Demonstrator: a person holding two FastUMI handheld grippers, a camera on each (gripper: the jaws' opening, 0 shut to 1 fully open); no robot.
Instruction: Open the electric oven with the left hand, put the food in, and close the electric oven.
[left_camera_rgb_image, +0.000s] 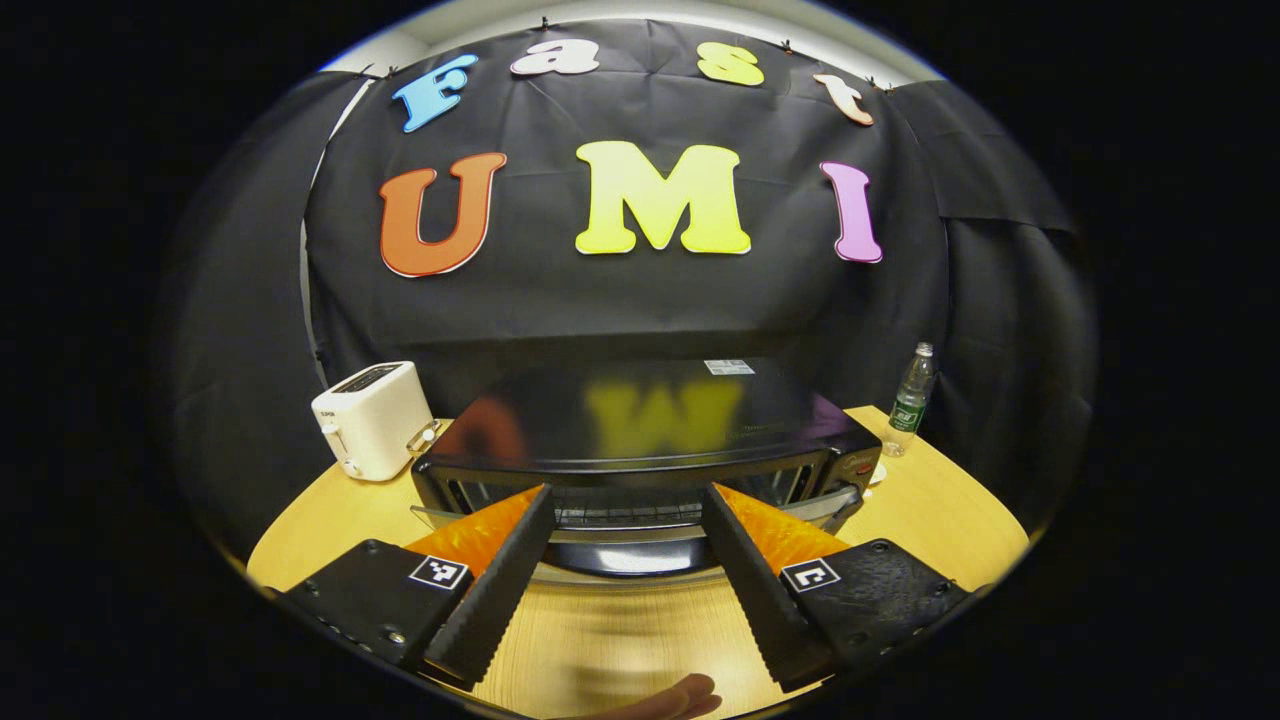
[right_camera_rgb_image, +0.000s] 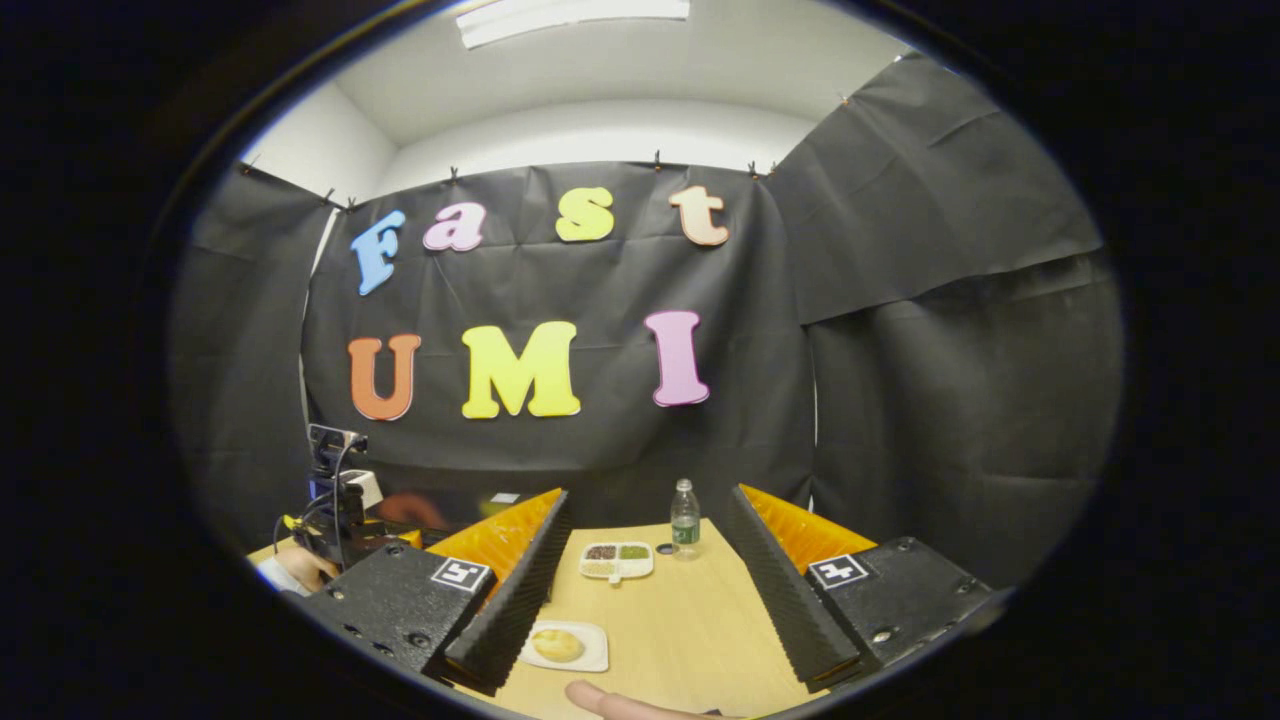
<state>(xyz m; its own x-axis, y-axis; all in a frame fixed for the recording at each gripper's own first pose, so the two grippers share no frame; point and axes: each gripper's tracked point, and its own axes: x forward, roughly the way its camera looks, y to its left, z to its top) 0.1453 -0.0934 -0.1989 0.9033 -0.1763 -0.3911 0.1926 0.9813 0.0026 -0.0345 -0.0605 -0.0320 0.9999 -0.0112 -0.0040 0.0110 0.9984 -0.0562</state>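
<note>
Hand-held gripper (left_camera_rgb_image: 625, 520) before oven (left_camera_rgb_image: 640, 440)

Left gripper (left_camera_rgb_image: 628, 560): jaws spread wide, nothing between them. Fingers (left_camera_rgb_image: 497, 585) black, serrated on inner faces, angled outward toward the base, converging forward. Level pose, pointing ahead and slightly down. A fingertip (left_camera_rgb_image: 680, 695) of the person shows at the bottom edge, below the jaws.

Right gripper (right_camera_rgb_image: 645, 580): jaws likewise spread wide, empty. Serrated fingers (right_camera_rgb_image: 778, 590) tilted a little upward. A fingertip (right_camera_rgb_image: 610, 703) shows at the bottom edge. Far off at lower left in the right gripper view, a hand (right_camera_rgb_image: 300, 570) holds dark gear; detail too small to tell.
</note>
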